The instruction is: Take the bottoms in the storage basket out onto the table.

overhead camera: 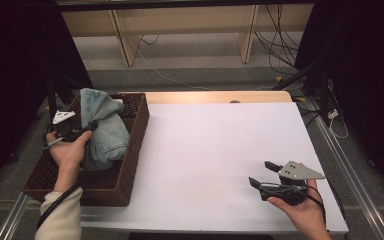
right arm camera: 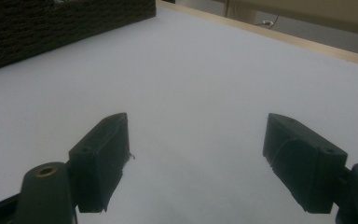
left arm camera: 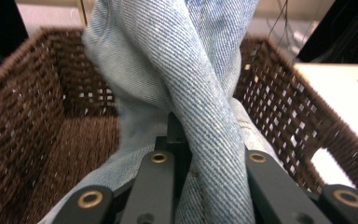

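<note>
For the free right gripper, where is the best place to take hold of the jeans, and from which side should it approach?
Probably the raised fold of the jeans that leans on the basket wall nearest the white table. It bulges above the rim there, so the open right gripper could come from the table side, over the rim. The left gripper already pinches the bunched denim.

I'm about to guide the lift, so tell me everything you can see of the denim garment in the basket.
The denim garment is light blue, faded twill with stitched seams, probably jeans. It is bunched and partly raised, its upper part standing above the rim of the brown wicker basket, the rest hanging inside. The left gripper is shut on a twisted fold of it. Nothing else touches it.
</note>
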Demonstrator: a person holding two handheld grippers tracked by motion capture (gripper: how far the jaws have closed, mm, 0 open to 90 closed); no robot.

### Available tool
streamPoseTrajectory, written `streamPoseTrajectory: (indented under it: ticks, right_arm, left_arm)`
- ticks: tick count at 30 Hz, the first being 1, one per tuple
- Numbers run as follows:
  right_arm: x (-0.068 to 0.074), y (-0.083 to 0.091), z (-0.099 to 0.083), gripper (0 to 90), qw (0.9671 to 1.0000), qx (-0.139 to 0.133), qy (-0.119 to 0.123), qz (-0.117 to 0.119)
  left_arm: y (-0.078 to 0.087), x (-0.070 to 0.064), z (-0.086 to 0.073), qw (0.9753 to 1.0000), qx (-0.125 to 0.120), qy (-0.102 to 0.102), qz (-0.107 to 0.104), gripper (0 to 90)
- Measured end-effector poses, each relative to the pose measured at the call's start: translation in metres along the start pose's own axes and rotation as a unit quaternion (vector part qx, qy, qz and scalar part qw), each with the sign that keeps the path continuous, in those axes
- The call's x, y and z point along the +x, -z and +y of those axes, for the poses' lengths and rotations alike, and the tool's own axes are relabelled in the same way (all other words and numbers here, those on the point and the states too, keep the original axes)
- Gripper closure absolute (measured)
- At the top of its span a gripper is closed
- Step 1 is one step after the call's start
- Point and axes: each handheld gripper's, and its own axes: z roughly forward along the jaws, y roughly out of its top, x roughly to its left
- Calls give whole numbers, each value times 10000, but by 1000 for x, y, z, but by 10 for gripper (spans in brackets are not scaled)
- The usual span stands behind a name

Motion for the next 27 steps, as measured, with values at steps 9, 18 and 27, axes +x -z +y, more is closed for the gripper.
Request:
streamPoseTrajectory:
  ticks: [9,18,27]
  right_arm:
    - [0,0,0,235,10000,5,-17,-10]
    - [-1,0,0,235,10000,-30,-4,-12]
    - [-1,0,0,235,10000,-47,-5,-7]
  left_arm:
    - [14,-2,13,9988,-488,-60,27,800]
    - [20,-6,19,9973,-719,-175,-40,799]
    - [28,-9,25,9945,-1020,-223,-42,798]
